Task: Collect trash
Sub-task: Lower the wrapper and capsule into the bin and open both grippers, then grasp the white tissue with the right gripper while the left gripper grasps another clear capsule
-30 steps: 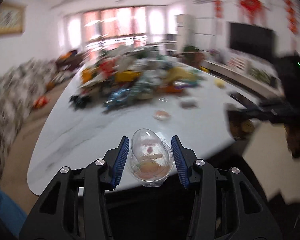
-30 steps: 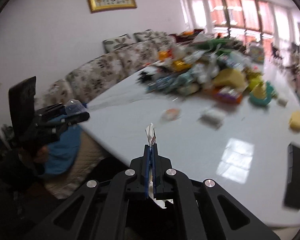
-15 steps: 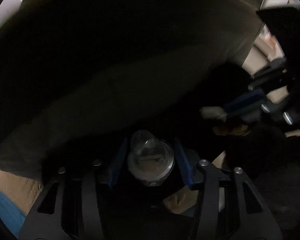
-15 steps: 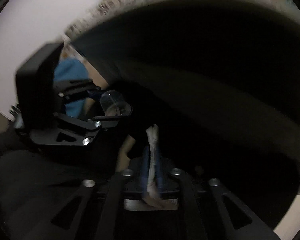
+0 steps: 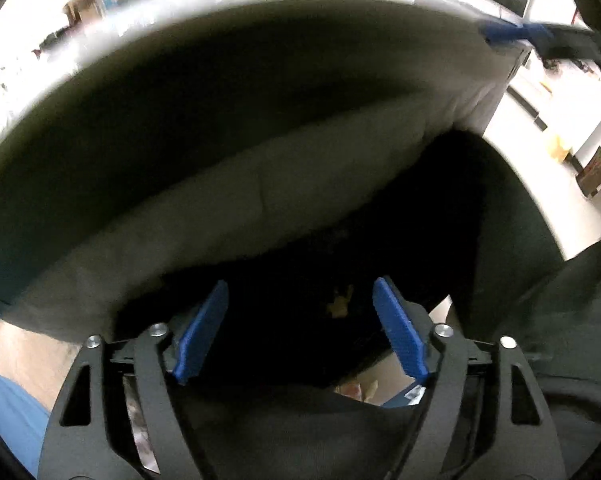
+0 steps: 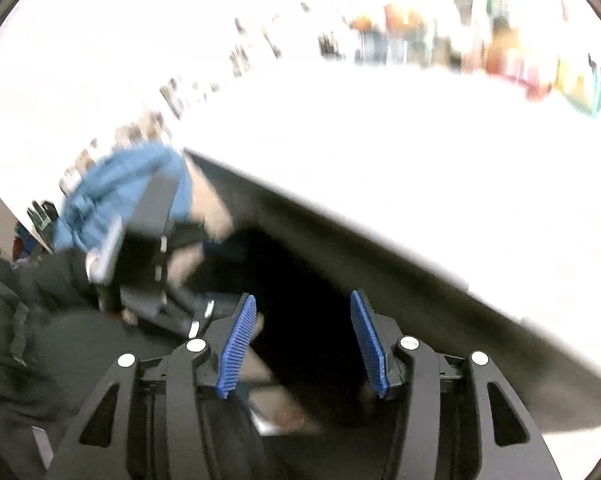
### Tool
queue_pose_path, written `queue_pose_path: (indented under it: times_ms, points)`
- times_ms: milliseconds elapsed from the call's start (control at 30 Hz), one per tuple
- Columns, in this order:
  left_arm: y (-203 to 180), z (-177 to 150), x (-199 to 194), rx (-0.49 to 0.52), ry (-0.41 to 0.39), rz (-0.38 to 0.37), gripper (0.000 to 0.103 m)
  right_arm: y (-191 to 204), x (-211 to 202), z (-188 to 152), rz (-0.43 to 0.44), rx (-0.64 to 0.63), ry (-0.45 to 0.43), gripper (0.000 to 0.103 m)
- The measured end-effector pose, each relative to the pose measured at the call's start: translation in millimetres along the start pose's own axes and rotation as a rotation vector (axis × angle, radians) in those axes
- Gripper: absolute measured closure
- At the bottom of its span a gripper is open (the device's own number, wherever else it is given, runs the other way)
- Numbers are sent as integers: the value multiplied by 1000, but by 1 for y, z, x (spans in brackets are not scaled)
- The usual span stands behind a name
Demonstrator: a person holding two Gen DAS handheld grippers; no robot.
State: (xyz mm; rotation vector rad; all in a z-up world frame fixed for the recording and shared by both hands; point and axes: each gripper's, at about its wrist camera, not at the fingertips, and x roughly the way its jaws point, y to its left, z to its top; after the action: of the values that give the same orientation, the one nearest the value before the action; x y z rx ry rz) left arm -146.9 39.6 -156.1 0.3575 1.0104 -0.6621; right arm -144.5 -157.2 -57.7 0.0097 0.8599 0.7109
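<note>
My left gripper (image 5: 300, 312) points down into a dark space below the table's edge (image 5: 260, 184). Its jaws are opening and nothing is between the blue pads (image 5: 400, 332). A small yellowish scrap (image 5: 340, 304) lies deep in the dark beyond them. My right gripper (image 6: 304, 340) hangs over the same dark space, jaws opening, with nothing between its ribbed pads (image 6: 238, 344). The clear plastic cup and the paper scrap are out of sight. The left gripper's body (image 6: 148, 240) shows blurred at the left of the right wrist view. A blue finger of the right gripper (image 5: 508, 34) crosses the top right of the left wrist view.
The white table top (image 6: 380, 160) is overexposed, with blurred coloured clutter (image 6: 500, 56) at its far side. A person's dark sleeve (image 6: 20, 320) and blue trousers (image 5: 4, 420) are close at the left. Some litter (image 5: 356, 388) shows low between the left fingers.
Both grippers dropped from above the table to below its edge. The left one let go of the clear plastic cup, the right one of the paper scrap. Both stand open now.
</note>
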Motion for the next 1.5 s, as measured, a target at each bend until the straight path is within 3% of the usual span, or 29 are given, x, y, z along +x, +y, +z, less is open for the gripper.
queue_pose_path:
  times_ms: [67, 133, 267, 333, 367, 400, 433, 500, 733, 867, 900, 933, 967, 1000, 1133, 1200, 1333, 1433, 1500]
  points:
    - [-3, 12, -26, 10, -71, -1, 23, -24, -10, 38, -99, -47, -57, 45]
    - [-5, 26, -47, 8, -135, -1, 23, -52, -3, 70, -197, -80, -48, 45]
    - [-8, 54, -69, 2, -236, 22, 22, -102, 38, 113, -290, -129, 38, 46]
    - [-5, 72, -68, -5, -267, 50, 22, -120, 55, 115, -304, -141, 100, 50]
    - [-4, 86, -66, -16, -275, 70, 22, -128, 67, 118, -309, -143, 142, 57]
    - [-4, 97, -65, -27, -280, 79, 22, -134, 75, 118, -290, -132, 162, 64]
    - [-1, 105, -62, -43, -287, 85, 22, -137, 69, 116, -254, -103, 151, 79]
    - [5, 128, -58, -84, -289, 82, 22, -139, 63, 113, -258, -79, 151, 81]
    - [19, 207, -11, -152, -200, 171, 22, -108, -16, 63, -200, 17, -55, 80]
    - [34, 232, 21, -198, -128, 150, 22, -81, -39, 31, -163, 39, -94, 78]
    - [38, 235, 26, -217, -117, 134, 27, -75, -44, 21, -164, 40, -91, 78]
    - [42, 235, 28, -238, -118, 117, 34, -65, -43, 12, -165, 44, -88, 77]
    - [43, 235, 26, -238, -138, 129, 55, -60, -44, 4, -161, 51, -84, 77]
    - [43, 233, 25, -238, -142, 118, 63, -55, -45, -6, -155, 59, -81, 77]
    - [44, 212, 3, -272, -190, 75, 63, -47, -30, -15, -144, 83, -79, 77]
    - [37, 195, -18, -259, -235, 95, 63, -43, -23, -16, -122, 90, -76, 77]
    - [12, 138, -79, -176, -318, 63, 63, -23, -11, -18, -59, 56, -41, 77]
    - [-10, 91, -100, -76, -302, 86, 63, 1, 6, -34, 0, 8, 32, 77]
    - [-20, 57, -97, -42, -237, 85, 63, 12, 24, -47, 40, 9, 98, 77]
